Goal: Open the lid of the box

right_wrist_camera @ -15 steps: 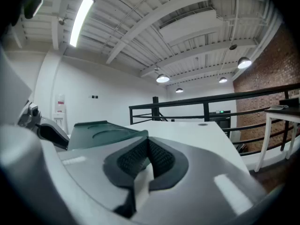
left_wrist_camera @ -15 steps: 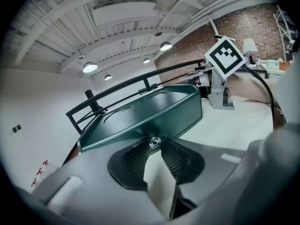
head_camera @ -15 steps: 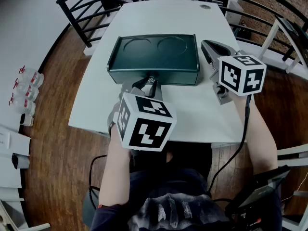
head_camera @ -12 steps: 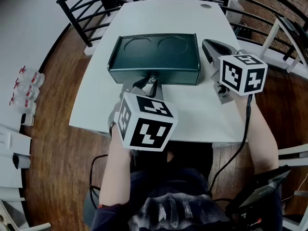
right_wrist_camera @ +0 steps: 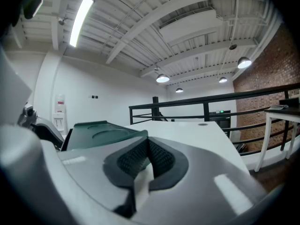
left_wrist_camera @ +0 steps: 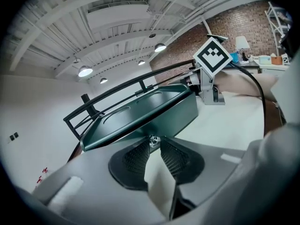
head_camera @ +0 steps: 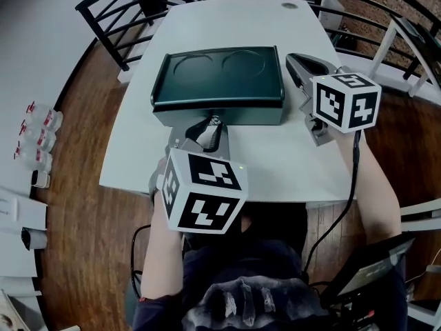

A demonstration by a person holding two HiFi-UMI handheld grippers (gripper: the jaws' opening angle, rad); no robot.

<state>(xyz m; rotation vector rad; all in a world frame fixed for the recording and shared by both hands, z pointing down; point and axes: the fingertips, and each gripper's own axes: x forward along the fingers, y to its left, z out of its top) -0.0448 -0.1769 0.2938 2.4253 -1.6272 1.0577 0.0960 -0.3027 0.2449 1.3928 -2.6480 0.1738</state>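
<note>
A dark green box [head_camera: 217, 74] with two round hollows in its lid lies on the white table [head_camera: 275, 157]. My left gripper [head_camera: 213, 124] is at the middle of the box's front, shut on the small metal clasp [left_wrist_camera: 153, 140] of the lid. The lid's front edge [left_wrist_camera: 140, 121] stands a little above the box body and is tilted. My right gripper [head_camera: 298, 62] rests on the table by the box's right end, shut with nothing in it. In the right gripper view the box [right_wrist_camera: 101, 132] lies to the left of the right gripper [right_wrist_camera: 147, 149].
A black railing [head_camera: 386, 19] curves round behind the table, and a black chair [head_camera: 117, 12] stands at its far left corner. Bottles [head_camera: 38, 133] lie on the wooden floor at left. A cable [head_camera: 351, 185] hangs from the right gripper. A round grommet [head_camera: 289, 5] sits at the table's far edge.
The left gripper has drawn back and up a little with the clasp, and the lid's front edge has risen slightly. The right gripper has hardly moved.
</note>
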